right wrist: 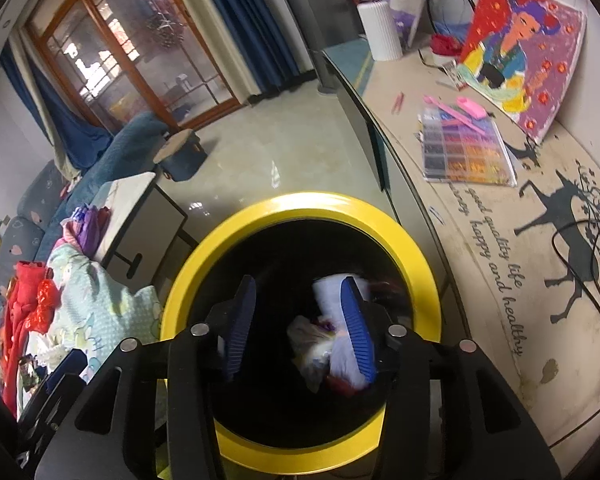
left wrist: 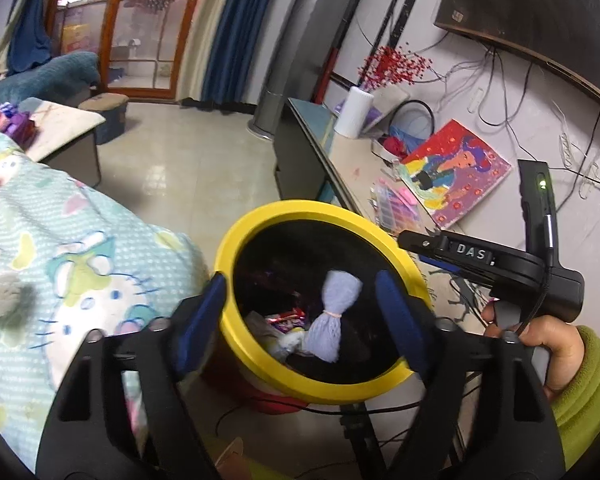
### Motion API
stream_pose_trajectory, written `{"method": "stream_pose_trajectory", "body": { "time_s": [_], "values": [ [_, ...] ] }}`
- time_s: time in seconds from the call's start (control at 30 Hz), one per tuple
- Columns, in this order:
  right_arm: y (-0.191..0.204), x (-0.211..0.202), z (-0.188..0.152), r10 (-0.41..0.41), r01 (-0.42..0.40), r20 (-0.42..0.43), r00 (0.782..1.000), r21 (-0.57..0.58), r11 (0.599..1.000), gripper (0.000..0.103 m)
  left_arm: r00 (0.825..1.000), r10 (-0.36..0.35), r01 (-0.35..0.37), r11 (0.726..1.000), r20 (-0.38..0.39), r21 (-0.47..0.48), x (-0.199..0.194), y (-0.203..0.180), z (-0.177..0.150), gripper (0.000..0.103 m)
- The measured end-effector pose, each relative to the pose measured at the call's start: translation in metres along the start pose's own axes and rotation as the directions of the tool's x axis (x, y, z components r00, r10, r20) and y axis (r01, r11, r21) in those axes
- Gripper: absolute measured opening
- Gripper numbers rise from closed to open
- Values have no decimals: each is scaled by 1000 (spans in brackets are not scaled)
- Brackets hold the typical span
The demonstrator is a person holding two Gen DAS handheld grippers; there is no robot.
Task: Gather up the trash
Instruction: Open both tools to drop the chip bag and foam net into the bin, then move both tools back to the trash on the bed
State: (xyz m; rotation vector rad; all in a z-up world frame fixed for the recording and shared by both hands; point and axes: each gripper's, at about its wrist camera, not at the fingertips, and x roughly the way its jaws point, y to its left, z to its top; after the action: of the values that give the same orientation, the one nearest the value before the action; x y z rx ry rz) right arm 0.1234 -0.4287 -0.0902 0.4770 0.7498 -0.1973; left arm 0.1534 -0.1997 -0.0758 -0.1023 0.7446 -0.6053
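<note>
Both grippers tilt down over the bin's [left wrist: 236, 240] yellow rim (table [right wrist: 480, 240] edge just beside): left gripper [left wrist: 300, 316] jaws wide, right gripper [right wrist: 296, 320] jaws part-open, both empty.

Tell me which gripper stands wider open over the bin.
The left gripper: its fingers straddle most of the yellow-rimmed bin. The right gripper gapes narrower.

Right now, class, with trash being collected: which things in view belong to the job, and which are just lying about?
Part of the job:
- yellow-rimmed bin
- pale blue tied bundle inside the bin
- wrappers in the bin
- left gripper, open
- right gripper, open

Just lying about:
- painting
- bead tray
- white vase
- patterned blanket
</note>
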Motion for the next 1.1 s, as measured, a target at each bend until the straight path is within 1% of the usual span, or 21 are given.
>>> {"method": "stream_pose_trajectory", "body": {
  "time_s": [0.03, 0.07, 0.2, 0.37, 0.43, 0.5, 0.6, 0.7, 0.8, 0.97, 1.1],
  "values": [
    [3, -2, 0, 3, -3, 8, 1000, -6, 1000, 47, 1000, 14, -14, 1000, 7, -7, -5, 3, 0, 90],
    [7, -4, 0, 7, -7, 19, 1000, -13, 1000, 49, 1000, 20, -20, 1000, 13, -12, -9, 4, 1, 92],
    [21, -14, 0, 19, -17, 56, 998, -50, 999, 59, 996, 77, -76, 997, 43, -12, -25, 10, 2, 92],
    [43, -28, -3, 48, -38, 97, 994, -102, 994, 63, 988, 127, -126, 992, 87, -16, -49, 19, 2, 92],
    [56, -34, -6, 76, -62, 111, 991, -130, 990, 64, 982, 153, -153, 988, 108, -14, -61, 24, 2, 92],
    [68, -41, -8, 100, -78, 128, 987, -168, 983, 68, 976, 176, -174, 984, 128, -21, -72, 28, 2, 92],
    [84, -51, -12, 132, -98, 152, 979, -212, 972, 69, 968, 196, -192, 980, 155, -42, -86, 33, 3, 92],
    [104, -63, -21, 173, -125, 170, 970, -259, 958, 71, 955, 231, -224, 973, 186, -57, -102, 41, 4, 92],
    [122, -71, -30, 211, -147, 175, 962, -318, 937, 72, 945, 252, -240, 967, 208, -82, -113, 48, 6, 92],
    [152, -80, -45, 263, -182, 153, 953, -407, 895, 73, 926, 293, -271, 955, 239, -120, -133, 62, 6, 92],
    [171, -85, -56, 296, -209, 131, 946, -452, 867, 73, 910, 325, -295, 944, 257, -147, -148, 73, 4, 92]
  ]
}}
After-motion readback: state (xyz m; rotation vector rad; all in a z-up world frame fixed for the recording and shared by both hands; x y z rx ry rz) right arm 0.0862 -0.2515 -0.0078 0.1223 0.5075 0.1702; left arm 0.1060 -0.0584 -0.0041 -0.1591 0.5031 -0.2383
